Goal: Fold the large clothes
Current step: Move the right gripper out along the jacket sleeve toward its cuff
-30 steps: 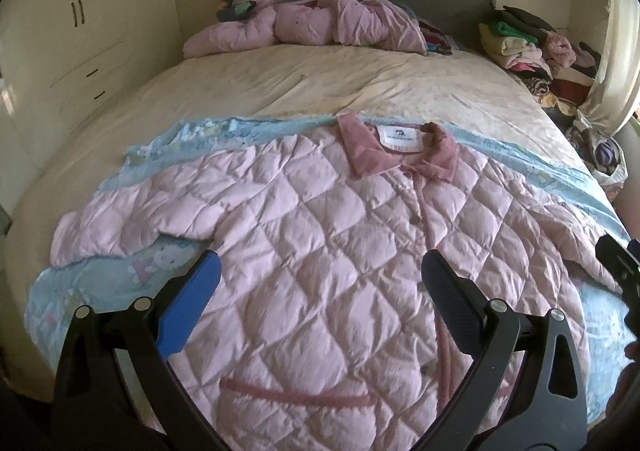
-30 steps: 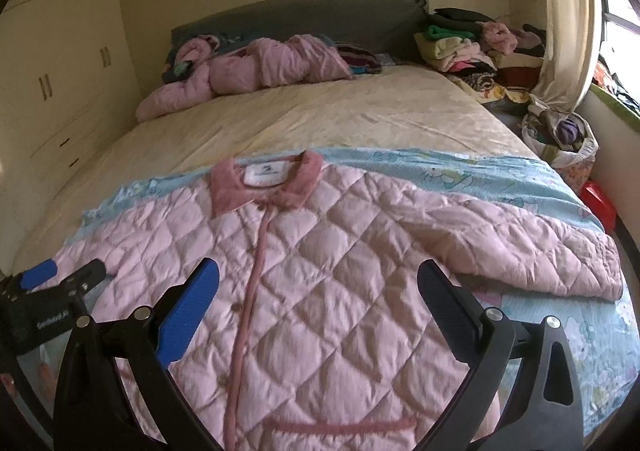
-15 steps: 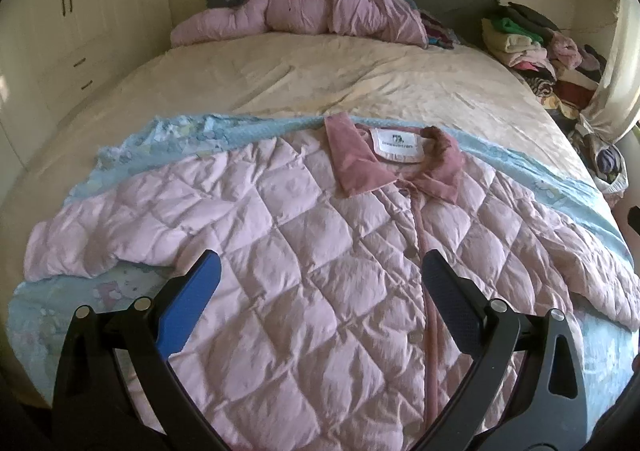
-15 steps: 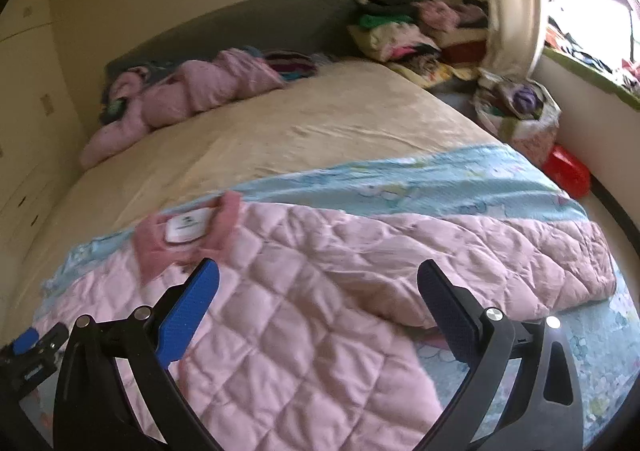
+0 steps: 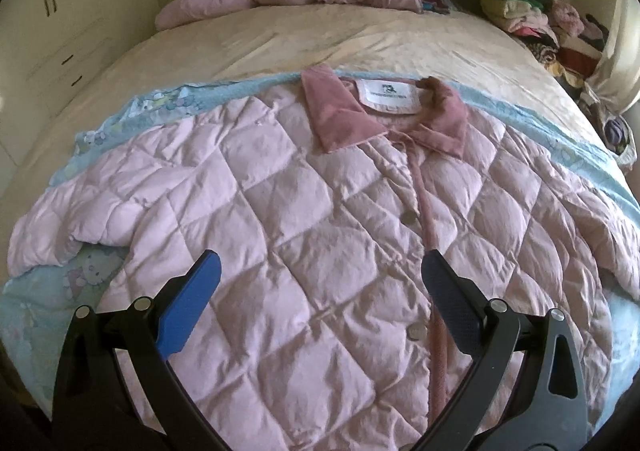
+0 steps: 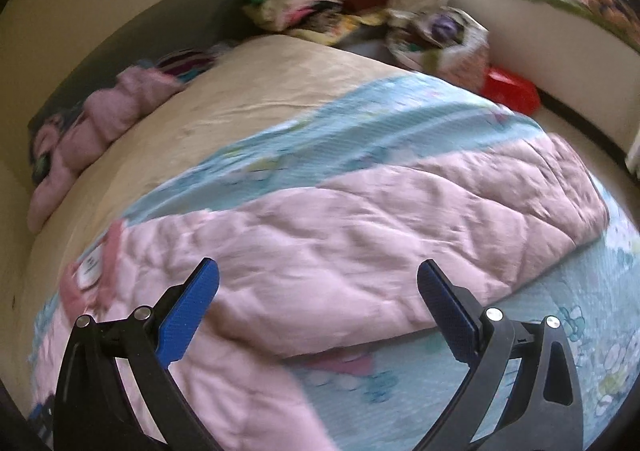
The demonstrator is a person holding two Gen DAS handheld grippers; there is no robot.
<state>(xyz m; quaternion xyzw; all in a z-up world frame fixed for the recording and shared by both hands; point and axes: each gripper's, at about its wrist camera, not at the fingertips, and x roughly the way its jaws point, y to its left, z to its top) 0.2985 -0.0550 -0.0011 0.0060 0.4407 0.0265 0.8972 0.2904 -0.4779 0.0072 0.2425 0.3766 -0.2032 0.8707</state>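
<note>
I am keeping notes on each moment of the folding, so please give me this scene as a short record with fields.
garment: pink quilted jacket, lying flat, front up, buttoned
collar: darker pink, white label showing
sleeves: both spread out to the sides, not yet folded; right sleeve
under it: blue blanket on the bed
left gripper: open, over the jacket body, holding nothing
right gripper: open, pointed at the right sleeve, holding nothing

You've got a pale pink diamond-quilted jacket (image 5: 304,219) with a darker dusty-rose collar (image 5: 340,111) and a white label (image 5: 386,92). Under it, a light blue blanket (image 6: 400,119) printed with cartoon flowers, on a cream bedsheet (image 5: 320,39). Your left claw (image 5: 320,291) shows blue pads on black arms.
</note>
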